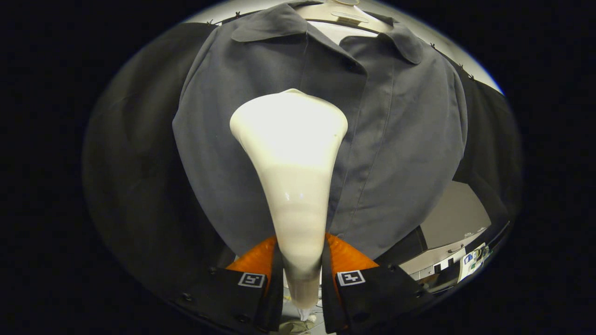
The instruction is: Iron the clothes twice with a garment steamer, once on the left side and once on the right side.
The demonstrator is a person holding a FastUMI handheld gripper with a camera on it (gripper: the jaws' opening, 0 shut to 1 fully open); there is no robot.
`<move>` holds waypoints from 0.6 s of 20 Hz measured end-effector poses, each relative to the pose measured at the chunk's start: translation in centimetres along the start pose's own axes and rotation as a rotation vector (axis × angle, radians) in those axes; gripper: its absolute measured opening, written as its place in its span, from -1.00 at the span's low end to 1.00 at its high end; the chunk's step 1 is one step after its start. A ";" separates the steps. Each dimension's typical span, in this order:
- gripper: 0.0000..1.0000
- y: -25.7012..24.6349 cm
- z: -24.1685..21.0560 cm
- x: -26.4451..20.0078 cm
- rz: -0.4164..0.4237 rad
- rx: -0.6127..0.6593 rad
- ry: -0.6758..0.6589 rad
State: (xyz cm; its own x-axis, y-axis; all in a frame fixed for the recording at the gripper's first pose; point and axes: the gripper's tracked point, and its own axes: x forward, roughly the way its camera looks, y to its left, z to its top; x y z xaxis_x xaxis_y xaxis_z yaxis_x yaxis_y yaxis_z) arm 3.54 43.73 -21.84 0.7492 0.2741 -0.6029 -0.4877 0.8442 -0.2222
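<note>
A tool (300,260) grips a cream-white garment steamer (291,153) by its narrow handle, with one finger pressed against each side of it. The handle rises from between the fingers toward 12 o'clock and widens into a broad, rounded head, brightly lit and glossy.

Just beyond the steamer head hangs a grey collared shirt (396,139). The shirt is on a pale hanger (347,17), whose neck shows in the open collar at 12 o'clock. The steamer head lies over the shirt's front, just to the 9 o'clock side of the buttoned placket (358,153), which runs down the middle of the garment from the collar. Whether the head touches the cloth or sits just in front of it cannot be told from this angle. The shirt's fabric looks smooth, with a long seam running down the panel at 3 o'clock.

Black cloth (135,177) hangs behind the shirt on both sides. Toward 4 o'clock, past the shirt's lower hem, part of a lit room shows with a pale cabinet (433,260), well apart from the tool.
</note>
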 end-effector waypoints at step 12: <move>-0.15 0.5 -8.0 3.1 0.012 -0.024 0.130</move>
State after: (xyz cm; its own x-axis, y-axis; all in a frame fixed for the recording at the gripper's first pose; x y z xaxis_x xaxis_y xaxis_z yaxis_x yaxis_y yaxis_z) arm 1.98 41.32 -29.96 0.6797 0.2210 -0.6993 -0.5079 0.8297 -0.2314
